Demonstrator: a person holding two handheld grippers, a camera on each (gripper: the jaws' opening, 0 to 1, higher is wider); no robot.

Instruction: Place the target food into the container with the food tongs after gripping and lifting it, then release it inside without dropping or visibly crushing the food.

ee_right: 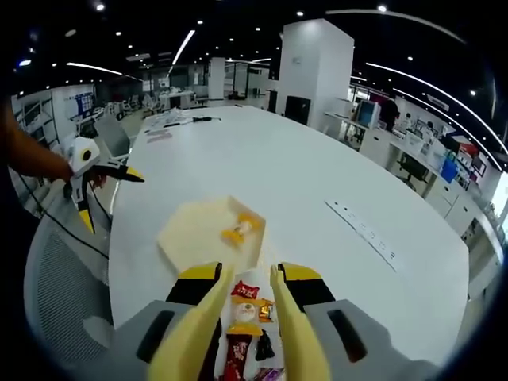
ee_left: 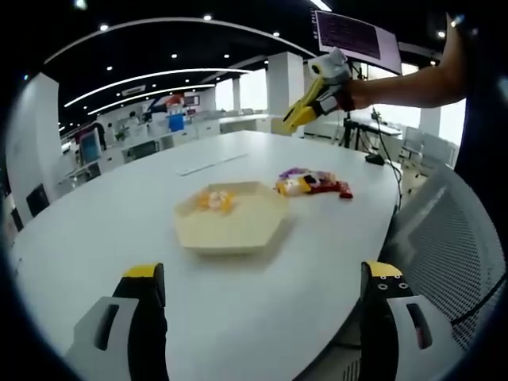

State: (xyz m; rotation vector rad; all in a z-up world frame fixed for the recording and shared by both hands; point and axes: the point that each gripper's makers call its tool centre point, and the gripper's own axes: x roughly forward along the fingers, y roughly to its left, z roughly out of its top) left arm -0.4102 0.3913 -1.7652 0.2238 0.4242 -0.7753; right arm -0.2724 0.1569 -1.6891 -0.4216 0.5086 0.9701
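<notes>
Two claws over white worktop (ee_left: 262, 317). Left claw (ee_left: 262, 294) spread wide, empty. Right claw (ee_right: 246, 305) gripping yellow tongs (ee_right: 270, 333), tips apart above snack packets (ee_right: 248, 313) beside hexagonal container (ee_right: 210, 230).

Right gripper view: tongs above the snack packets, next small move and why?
Probably lower the food tongs onto one of the snack packets: the arms hang spread above them with nothing between, and the container sits just beyond.
</notes>
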